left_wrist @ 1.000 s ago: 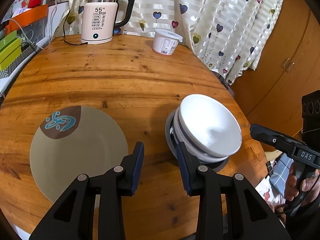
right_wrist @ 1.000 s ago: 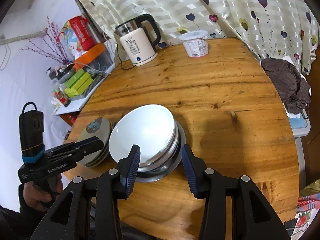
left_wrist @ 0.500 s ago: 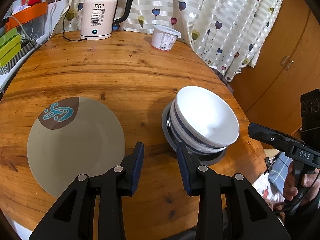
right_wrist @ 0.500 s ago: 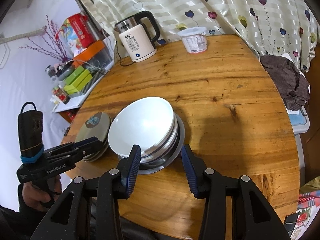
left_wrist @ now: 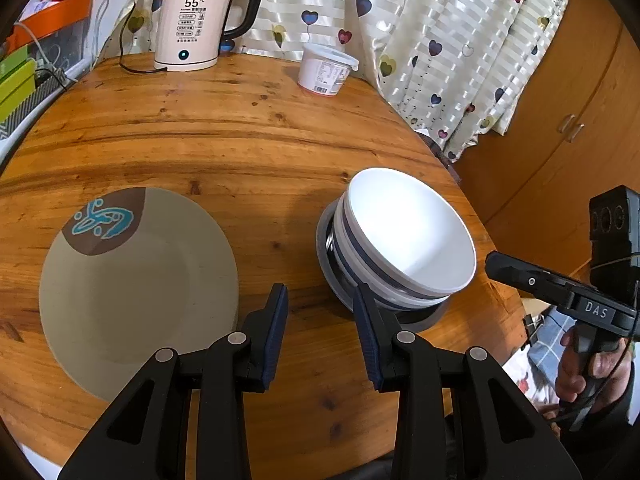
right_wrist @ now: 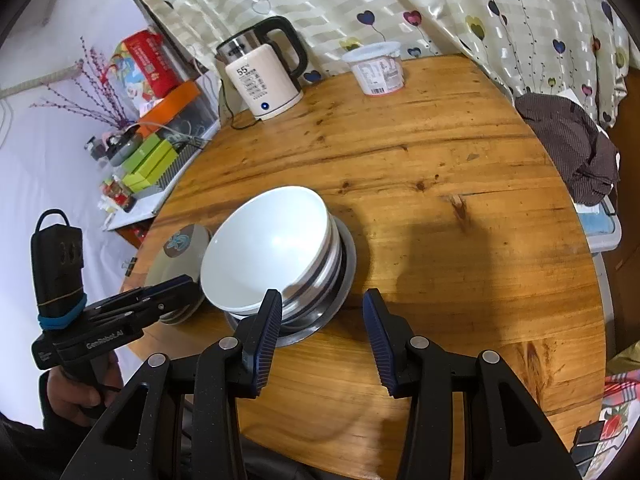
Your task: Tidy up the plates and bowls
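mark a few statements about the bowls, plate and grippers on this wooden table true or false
1. The white ceramic bowl tops a stack on a grey metal plate. True.
2. The beige round plate carries a bowl. False: nothing sits on it.
3. The left gripper grips the plate. False: its fingers are open over bare wood.
4. The right gripper holds nothing. True.
5. The pink electric kettle lies tipped over. False: it stands upright.

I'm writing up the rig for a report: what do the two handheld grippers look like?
Both are black plastic with triangular cut-out arms, silver pivot pins and ribbed dark blue pads. The left gripper carries white "GenRobot.AI" lettering and a black box strapped on with a blue band. The right gripper reads "DAS" on its side, with a similar black box and a thin cable. Dark sleeves cover both wrists.
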A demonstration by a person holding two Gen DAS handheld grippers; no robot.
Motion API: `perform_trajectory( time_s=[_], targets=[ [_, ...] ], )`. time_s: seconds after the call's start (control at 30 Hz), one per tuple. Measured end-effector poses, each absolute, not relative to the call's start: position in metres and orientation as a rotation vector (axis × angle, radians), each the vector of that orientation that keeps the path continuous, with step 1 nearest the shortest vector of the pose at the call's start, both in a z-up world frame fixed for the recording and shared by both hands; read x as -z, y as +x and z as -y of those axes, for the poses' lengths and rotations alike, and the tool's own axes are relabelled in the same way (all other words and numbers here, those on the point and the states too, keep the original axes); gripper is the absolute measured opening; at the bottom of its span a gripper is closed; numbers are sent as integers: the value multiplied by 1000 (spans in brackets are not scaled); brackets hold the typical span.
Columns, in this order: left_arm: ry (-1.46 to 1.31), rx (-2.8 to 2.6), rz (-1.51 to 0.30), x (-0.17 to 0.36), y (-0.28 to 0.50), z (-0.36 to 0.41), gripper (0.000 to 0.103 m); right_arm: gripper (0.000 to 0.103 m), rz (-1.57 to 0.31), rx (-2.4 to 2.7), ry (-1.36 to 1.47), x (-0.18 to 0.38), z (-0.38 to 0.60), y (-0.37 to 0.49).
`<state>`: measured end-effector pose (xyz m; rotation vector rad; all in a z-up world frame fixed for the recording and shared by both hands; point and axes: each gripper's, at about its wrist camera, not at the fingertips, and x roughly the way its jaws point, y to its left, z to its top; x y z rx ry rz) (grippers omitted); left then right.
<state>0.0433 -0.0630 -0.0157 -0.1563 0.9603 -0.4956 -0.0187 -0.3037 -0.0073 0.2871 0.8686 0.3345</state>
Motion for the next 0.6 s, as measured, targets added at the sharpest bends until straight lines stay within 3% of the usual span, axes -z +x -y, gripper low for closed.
perform_trajectory(
  time_s=[0.2, 0.6],
  targets=[
    [-167, 501, -974, 19, 47, 62, 35, 36, -879, -338, 300, 11, 306, -16],
    [-202, 516, -1000, 24, 54, 63, 35, 36, -918, -346, 355, 24, 313, -8]
  ],
)
